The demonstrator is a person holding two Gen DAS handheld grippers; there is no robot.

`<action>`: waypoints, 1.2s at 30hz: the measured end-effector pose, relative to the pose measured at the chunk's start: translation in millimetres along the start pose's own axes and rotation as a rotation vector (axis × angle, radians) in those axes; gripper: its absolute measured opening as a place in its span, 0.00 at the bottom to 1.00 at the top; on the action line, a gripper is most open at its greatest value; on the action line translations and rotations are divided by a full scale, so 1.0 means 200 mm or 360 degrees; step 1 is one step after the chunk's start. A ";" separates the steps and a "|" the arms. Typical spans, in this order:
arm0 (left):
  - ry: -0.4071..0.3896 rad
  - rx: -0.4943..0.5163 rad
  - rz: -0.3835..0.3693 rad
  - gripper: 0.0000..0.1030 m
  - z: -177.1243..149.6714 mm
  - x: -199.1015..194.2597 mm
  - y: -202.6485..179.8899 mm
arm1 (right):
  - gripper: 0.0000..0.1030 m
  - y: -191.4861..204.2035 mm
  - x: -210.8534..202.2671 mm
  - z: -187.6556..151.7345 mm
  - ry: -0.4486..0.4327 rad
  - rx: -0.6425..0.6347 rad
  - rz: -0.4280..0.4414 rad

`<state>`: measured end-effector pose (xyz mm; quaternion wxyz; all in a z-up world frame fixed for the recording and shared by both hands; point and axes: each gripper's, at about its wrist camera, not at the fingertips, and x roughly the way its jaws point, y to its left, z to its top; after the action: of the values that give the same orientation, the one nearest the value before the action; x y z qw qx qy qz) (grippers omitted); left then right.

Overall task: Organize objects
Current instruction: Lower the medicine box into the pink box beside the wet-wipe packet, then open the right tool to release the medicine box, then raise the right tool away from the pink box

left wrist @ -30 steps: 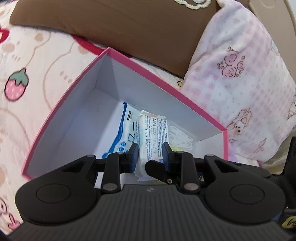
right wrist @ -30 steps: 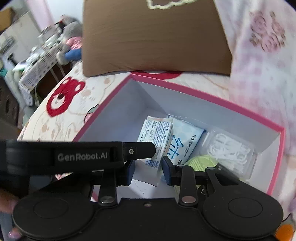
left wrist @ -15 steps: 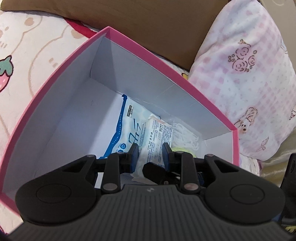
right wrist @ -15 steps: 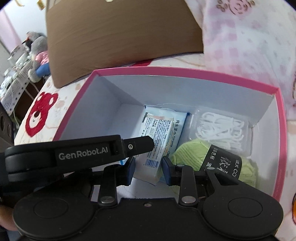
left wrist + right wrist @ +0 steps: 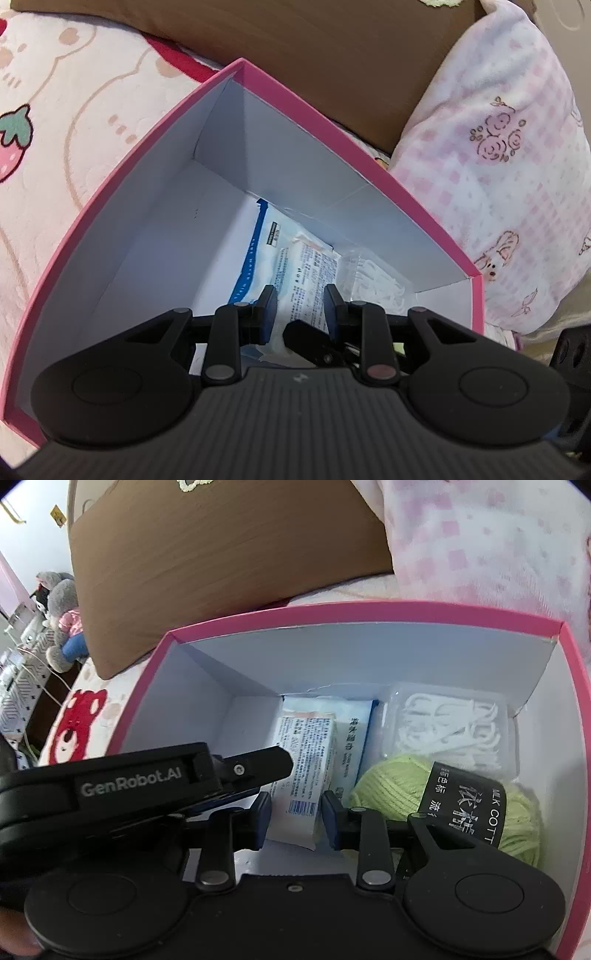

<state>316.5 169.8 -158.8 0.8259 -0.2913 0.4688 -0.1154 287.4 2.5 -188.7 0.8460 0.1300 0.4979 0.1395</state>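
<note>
A small printed wipes packet [image 5: 306, 771] is being gripped between the narrowly set jaws of both the left gripper [image 5: 300, 308] and the right gripper [image 5: 293, 814], whose jaws have just been closing, low inside the pink box [image 5: 354, 607]. It should be laid flat on the blue-edged wipes pack [image 5: 356, 734], clear of the green yarn ball [image 5: 399, 790], before being released.

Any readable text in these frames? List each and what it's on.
"GenRobot.AI": on the left gripper, seen in the right wrist view.
"MILK COTT", cut off: black band of the green yarn ball; its Chinese characters unclear.
Small white packet: fine print, barcode, unreadable.
Blue wipes pack: characters too blurred.
</note>
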 end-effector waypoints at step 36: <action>-0.0018 0.0284 0.0358 0.27 -0.14 -0.39 -0.26 | 0.40 0.05 -0.71 -0.12 -0.0160 -0.0420 -0.0002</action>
<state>255.8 153.5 -84.1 0.8588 -0.1629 0.4817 -0.0617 198.4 -37.9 -81.3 0.8798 0.0241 0.4321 0.1965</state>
